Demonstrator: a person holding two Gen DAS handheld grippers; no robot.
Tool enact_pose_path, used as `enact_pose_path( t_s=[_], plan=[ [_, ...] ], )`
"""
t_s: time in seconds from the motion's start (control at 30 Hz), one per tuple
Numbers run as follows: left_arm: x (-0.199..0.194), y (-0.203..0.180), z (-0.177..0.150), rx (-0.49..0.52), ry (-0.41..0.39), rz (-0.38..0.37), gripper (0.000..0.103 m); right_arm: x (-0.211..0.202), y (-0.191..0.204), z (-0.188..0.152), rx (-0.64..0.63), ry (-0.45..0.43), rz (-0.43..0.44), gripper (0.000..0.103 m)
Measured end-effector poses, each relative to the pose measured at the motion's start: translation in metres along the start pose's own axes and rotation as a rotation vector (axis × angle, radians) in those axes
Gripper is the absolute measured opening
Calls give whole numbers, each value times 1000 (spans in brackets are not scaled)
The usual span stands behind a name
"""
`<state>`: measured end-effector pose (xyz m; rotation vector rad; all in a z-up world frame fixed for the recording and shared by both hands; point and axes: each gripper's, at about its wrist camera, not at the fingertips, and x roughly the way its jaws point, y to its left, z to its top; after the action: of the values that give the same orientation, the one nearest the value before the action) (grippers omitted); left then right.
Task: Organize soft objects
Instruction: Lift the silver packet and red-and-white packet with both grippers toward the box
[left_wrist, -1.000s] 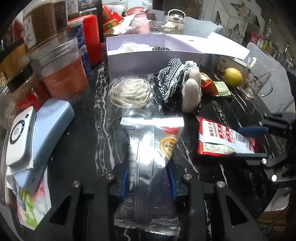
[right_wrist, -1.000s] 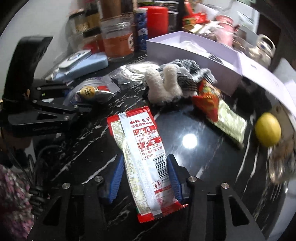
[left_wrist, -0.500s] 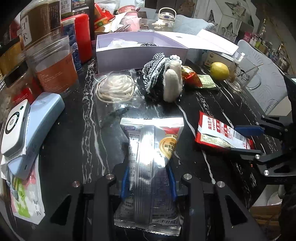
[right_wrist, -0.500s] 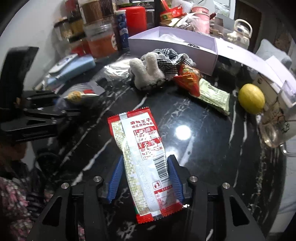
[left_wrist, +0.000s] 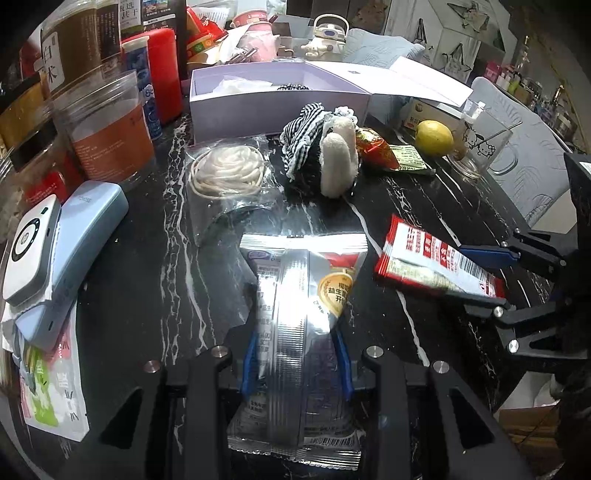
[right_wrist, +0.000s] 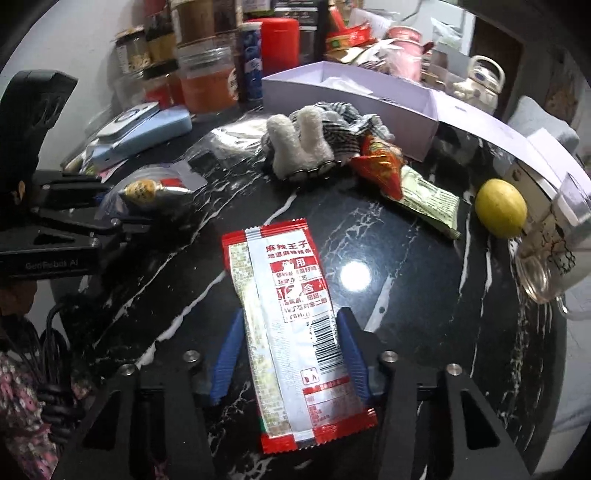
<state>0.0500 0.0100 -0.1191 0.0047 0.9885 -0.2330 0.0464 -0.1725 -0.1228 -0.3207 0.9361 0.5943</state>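
Where the left wrist camera looks down its fingers, the left hand-held gripper (left_wrist: 295, 363) is clenched on a crinkled silver foil packet (left_wrist: 301, 321), its blue pads pinching the pouch at both sides so the ribbed centre seam bulges upward. Beyond it the glossy black desk (left_wrist: 140, 266), veined with white like marble, carries a clear plastic bag of coiled cream cord (left_wrist: 227, 173), a fuzzy white plush piece (left_wrist: 338, 162) lying against a black-and-white checked cloth (left_wrist: 301, 138), and a shiny red foil wrapper (left_wrist: 376, 149). Behind these stands an open lilac cardboard box (left_wrist: 277, 107) with flat, matte walls. A round yellow lemon (left_wrist: 434, 137) sits near a clear glass mug (left_wrist: 482, 142). At the right, the right hand-held gripper (left_wrist: 480, 275) holds a flat red-and-white packet (left_wrist: 436, 266).

From the right wrist camera, that red-edged packet (right_wrist: 291, 321) lies long and flat between the blue pads, its crimped ends serrated and a barcode printed near the right pad; the jaws are closing, and the pads sit at the packet's two edges, gripping it. The plush piece (right_wrist: 299, 147) shows two rounded, towel-textured lobes, just beside the checked cloth (right_wrist: 343, 125). The red wrapper (right_wrist: 380, 166) overlaps a pale green sachet (right_wrist: 428, 199). At the left, the left hand-held gripper (right_wrist: 122, 212) holds the silver packet (right_wrist: 151, 192) edge-on, above the desk (right_wrist: 406, 302).
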Motion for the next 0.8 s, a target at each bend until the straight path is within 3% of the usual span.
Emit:
enact_pose_path(
  t_s=[0.27,0.53,0.8],
  plan=[
    [-4,7,2,-42,3,-45,34,-11,-2,-9,82,-56,42,45],
    [-27,3,10,-30,-58,-26,34,-28,-3,-12,169,-126,95,45],
    [-57,0,28,-21,-144,-17,34,-53,-2,0,170,-199,126,45]
  ],
)
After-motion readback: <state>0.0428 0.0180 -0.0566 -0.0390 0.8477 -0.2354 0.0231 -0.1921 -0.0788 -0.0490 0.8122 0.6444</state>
